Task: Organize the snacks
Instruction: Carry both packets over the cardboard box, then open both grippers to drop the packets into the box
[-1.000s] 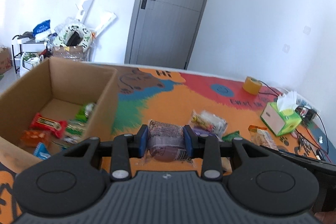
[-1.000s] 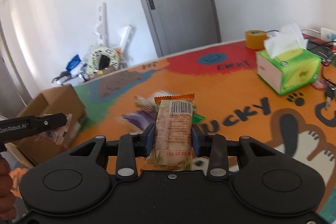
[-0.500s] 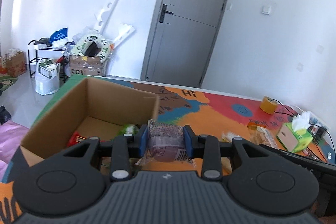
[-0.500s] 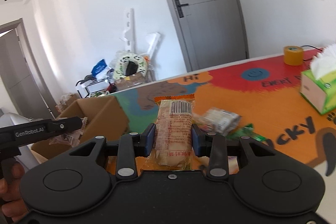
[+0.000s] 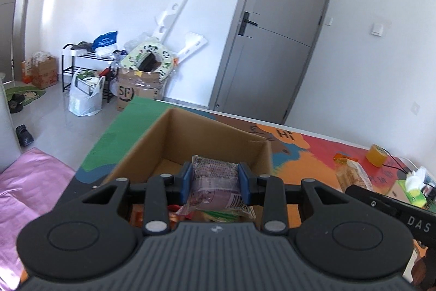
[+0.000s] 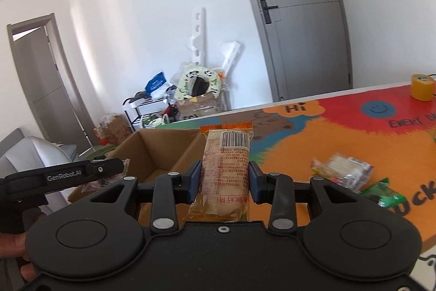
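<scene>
My left gripper (image 5: 215, 183) is shut on a purple snack packet (image 5: 214, 186) and holds it over the open cardboard box (image 5: 218, 134), above several snacks lying inside. My right gripper (image 6: 225, 179) is shut on an orange-topped pastry packet (image 6: 227, 168), held above the table just right of the same box (image 6: 160, 152). The left gripper shows in the right wrist view (image 6: 81, 173) at the box's left side. Two loose snacks, a clear packet (image 6: 343, 171) and a green packet (image 6: 384, 194), lie on the table to the right.
The colourful table mat (image 6: 340, 127) carries a yellow tape roll (image 6: 422, 86) at the far right; a green tissue box (image 5: 411, 188) stands there too. Beyond the table edge are a grey door (image 5: 272, 45), a shoe rack and boxes (image 5: 136, 89) on the floor.
Both grippers moved left toward the cardboard box with their packets still held. The left one went from beside the box to above its opening; the right one followed up to the box's right wall.
</scene>
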